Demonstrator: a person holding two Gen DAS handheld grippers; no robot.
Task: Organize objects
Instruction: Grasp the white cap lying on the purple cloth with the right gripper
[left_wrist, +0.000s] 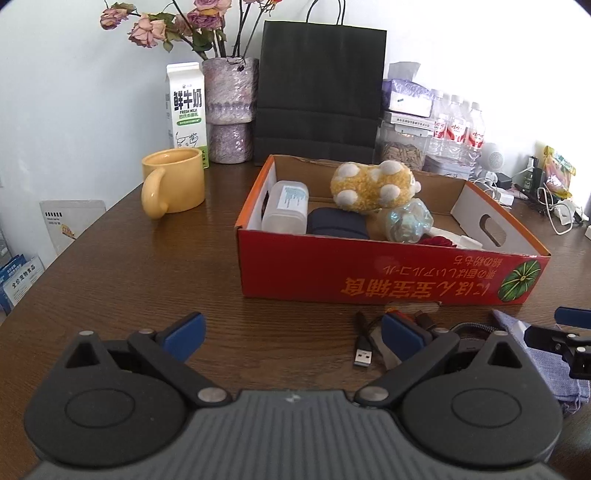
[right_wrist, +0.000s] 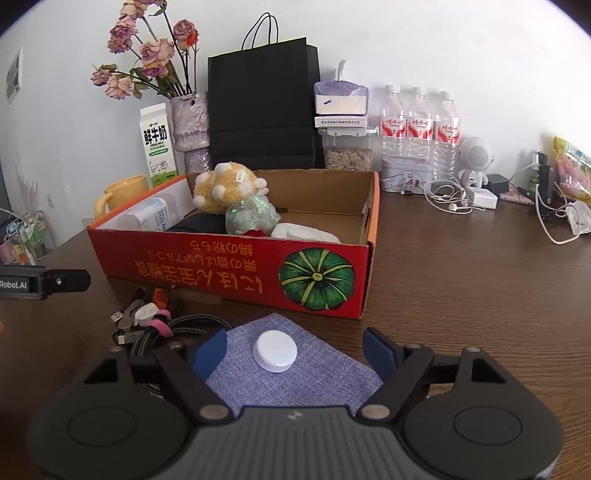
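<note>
A red cardboard box (left_wrist: 332, 273) (right_wrist: 221, 273) stands on the brown table. It holds a yellow plush toy (left_wrist: 373, 184) (right_wrist: 229, 188), a clear plastic bottle (left_wrist: 286, 210), a dark pouch (left_wrist: 336, 221) and a shiny crumpled ball (left_wrist: 406, 221). In front of the box lie a bundle of cables (right_wrist: 159, 325) (left_wrist: 364, 354) and a blue cloth (right_wrist: 295, 369) with a white cap (right_wrist: 276, 350) on it. My right gripper (right_wrist: 295, 352) is open, low over the cloth; the cap sits between its fingers, untouched by either pad. My left gripper (left_wrist: 291, 338) is open and empty, left of the cables.
A yellow mug (left_wrist: 173, 182), a milk carton (left_wrist: 186, 110), a vase of dried roses (left_wrist: 231, 110) and a black paper bag (left_wrist: 319, 92) stand behind the box. Water bottles (right_wrist: 419, 122), a seed jar (right_wrist: 347, 155), a tin, a small speaker and white cords (right_wrist: 554, 221) crowd the back right.
</note>
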